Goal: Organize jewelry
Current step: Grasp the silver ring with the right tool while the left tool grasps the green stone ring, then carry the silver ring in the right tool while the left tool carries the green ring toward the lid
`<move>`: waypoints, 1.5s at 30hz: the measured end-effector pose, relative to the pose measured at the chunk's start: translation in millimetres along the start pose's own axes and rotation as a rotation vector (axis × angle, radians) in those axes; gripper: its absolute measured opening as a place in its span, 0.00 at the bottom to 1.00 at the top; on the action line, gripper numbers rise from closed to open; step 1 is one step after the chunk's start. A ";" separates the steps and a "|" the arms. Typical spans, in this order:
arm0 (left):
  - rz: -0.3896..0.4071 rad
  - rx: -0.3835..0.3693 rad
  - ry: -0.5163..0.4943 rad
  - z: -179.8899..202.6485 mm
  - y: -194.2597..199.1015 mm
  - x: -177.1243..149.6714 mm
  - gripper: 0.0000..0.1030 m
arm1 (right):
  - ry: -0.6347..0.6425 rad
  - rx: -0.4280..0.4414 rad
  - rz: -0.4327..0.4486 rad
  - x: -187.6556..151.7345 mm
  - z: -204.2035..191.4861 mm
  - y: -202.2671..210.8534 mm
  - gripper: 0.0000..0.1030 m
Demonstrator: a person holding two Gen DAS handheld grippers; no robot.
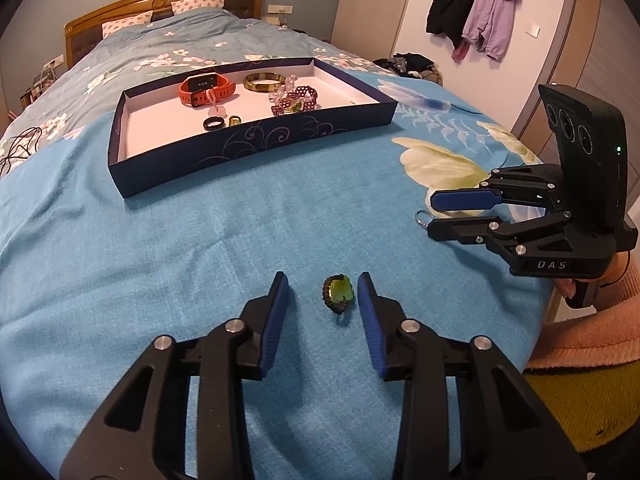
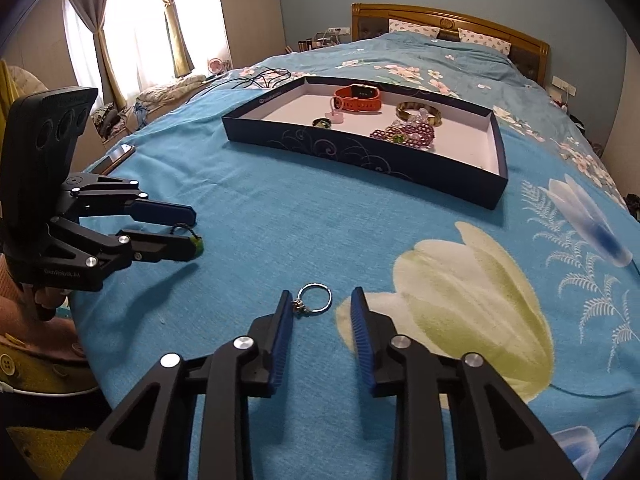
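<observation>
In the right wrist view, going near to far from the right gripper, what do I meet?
Right gripper → silver ring between its jaws → bare blue blanket → dark blue tray's front wall → purple bead bracelet → orange watch → headboard.

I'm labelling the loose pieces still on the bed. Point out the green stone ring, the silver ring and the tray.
green stone ring (image 1: 340, 292): left wrist view, on the green stone.
silver ring (image 2: 316, 298): right wrist view, on the band's upper arc.
tray (image 2: 360, 154): right wrist view, on the dark blue front wall.
</observation>
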State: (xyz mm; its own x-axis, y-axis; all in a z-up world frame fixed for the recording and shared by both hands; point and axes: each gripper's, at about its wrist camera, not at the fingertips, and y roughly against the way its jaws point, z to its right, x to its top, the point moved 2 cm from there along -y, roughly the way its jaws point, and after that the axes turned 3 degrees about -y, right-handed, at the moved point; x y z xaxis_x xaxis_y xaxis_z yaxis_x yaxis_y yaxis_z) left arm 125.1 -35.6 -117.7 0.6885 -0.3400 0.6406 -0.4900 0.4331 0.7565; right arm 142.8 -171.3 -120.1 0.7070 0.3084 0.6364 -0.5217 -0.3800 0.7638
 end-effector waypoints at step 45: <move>-0.001 -0.007 0.024 -1.1 -4.7 5.5 0.13 | -0.116 -0.002 0.063 5.6 19.5 5.5 0.30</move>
State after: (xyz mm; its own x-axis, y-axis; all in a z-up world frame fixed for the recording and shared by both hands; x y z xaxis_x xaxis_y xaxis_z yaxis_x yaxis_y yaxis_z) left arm 131.8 -38.5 -117.9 0.7020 -0.3203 0.6361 -0.4856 0.4381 0.7565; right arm 153.2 -188.7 -114.4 0.7235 0.1809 0.6662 -0.5676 -0.3934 0.7232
